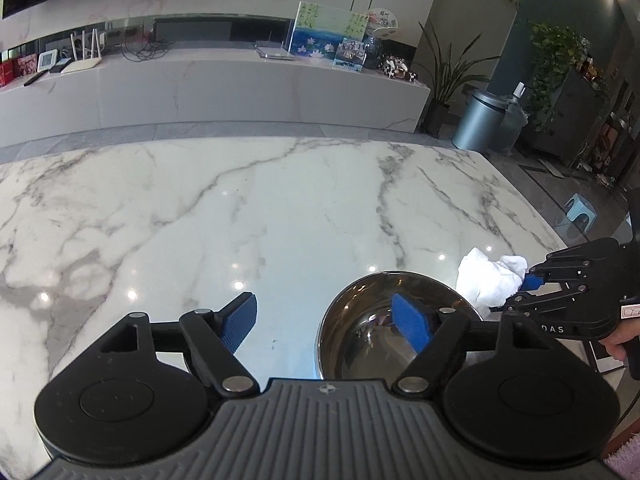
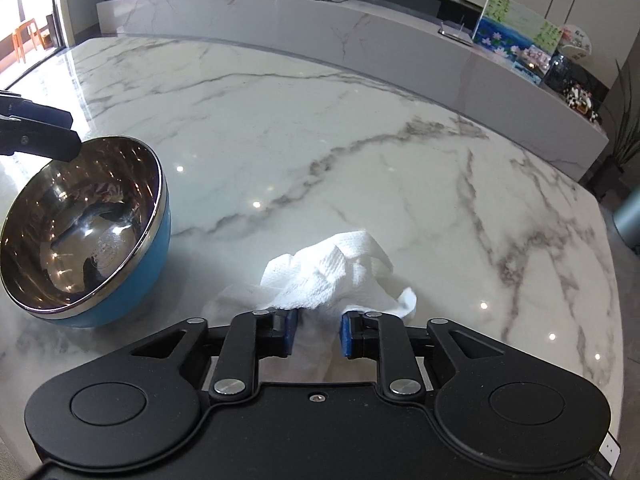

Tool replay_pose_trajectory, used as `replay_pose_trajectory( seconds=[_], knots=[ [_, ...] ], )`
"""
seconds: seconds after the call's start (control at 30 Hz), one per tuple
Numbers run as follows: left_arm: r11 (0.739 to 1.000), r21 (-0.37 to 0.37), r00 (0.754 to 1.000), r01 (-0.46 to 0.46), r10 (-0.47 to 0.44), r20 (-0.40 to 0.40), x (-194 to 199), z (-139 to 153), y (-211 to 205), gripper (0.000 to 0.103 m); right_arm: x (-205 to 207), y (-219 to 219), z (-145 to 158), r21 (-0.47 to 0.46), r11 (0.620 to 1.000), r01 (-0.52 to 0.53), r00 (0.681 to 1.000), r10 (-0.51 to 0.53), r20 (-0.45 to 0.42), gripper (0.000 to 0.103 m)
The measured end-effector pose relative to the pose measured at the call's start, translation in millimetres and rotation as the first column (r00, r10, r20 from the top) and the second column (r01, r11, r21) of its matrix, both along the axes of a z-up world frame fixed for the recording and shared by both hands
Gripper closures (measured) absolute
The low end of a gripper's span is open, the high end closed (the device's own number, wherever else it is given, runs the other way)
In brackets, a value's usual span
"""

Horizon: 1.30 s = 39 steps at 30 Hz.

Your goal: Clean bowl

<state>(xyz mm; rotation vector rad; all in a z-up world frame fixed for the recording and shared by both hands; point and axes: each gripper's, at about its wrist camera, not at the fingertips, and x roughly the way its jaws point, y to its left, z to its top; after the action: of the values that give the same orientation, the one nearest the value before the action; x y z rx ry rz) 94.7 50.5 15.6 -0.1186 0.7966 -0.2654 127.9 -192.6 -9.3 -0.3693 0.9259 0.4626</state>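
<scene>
A steel bowl with a blue outside [image 2: 86, 224] sits on the marble table, tilted toward the right wrist camera; it also shows in the left wrist view [image 1: 384, 320]. My left gripper [image 1: 326, 326] is open, its right finger over the bowl's rim and inside, its left finger outside the bowl. A crumpled white paper towel [image 2: 332, 272] lies on the table right of the bowl, also in the left wrist view [image 1: 490, 276]. My right gripper [image 2: 318, 332] has its blue pads on either side of the towel's near end, jaws narrow; whether it pinches the towel is unclear.
The marble table [image 2: 360, 140] spreads wide around the bowl. A long white counter [image 1: 220, 88] with routers, pictures and boxes runs behind it. A metal bin [image 1: 478, 120], plants and a small blue stool [image 1: 576, 216] stand beyond the table's right corner.
</scene>
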Motion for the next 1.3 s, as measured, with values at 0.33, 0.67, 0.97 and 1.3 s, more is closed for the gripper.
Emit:
replay_pose_trajectory(
  seconds=[0.33,0.67,0.97,1.3],
  knots=[
    [0.998,-0.012,0.993,-0.066,0.067,0.095,-41.2,12.5,-12.3,0.001,-43.0,-18.4,21.0,0.065,0.982,0.178,0.981,-0.182,0.065,0.051],
    [0.991,0.057,0.976,-0.120,0.108,0.192,-72.9,15.2,-42.7,0.000,-101.5,-27.2,34.5,0.223,0.919,0.324,0.909,-0.368,0.194,0.038],
    [0.976,0.079,0.963,-0.201,0.182,0.199,-81.8,10.1,-50.4,0.000,-110.2,-20.2,24.3,0.226,0.907,0.356,0.894,-0.400,0.200,0.031],
    [0.969,0.067,0.960,-0.237,0.223,0.168,-83.8,1.3,-39.3,0.000,-102.4,-8.7,4.9,0.210,0.897,0.389,0.890,-0.424,0.166,0.031]
  ],
)
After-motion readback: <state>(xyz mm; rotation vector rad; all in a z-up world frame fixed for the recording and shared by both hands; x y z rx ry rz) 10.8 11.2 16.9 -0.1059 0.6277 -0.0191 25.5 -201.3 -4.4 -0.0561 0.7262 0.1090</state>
